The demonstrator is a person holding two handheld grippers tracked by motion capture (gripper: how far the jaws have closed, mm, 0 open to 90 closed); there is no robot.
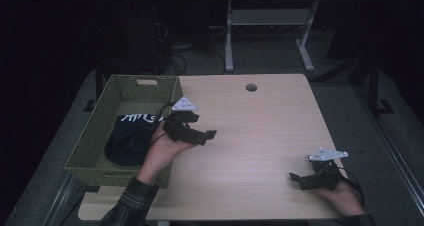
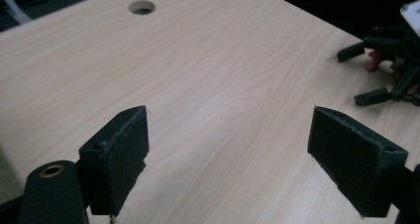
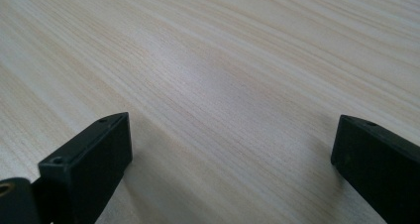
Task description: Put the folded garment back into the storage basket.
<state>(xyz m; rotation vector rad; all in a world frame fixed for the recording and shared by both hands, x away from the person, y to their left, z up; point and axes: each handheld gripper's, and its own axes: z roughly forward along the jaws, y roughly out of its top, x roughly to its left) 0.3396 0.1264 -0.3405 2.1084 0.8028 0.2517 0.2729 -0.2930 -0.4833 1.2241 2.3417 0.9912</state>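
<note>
1. A green woven basket (image 1: 112, 131) is sitting at the table's (image 1: 250, 136) left edge, holding a dark garment with white lettering (image 1: 127, 136) in its near half
2. The left gripper (image 1: 207, 135) is hovering just right of the basket, jaws spread wide, gripping nothing
3. The right gripper (image 1: 295, 178) is resting near the table's near right corner, jaws parted and empty
</note>
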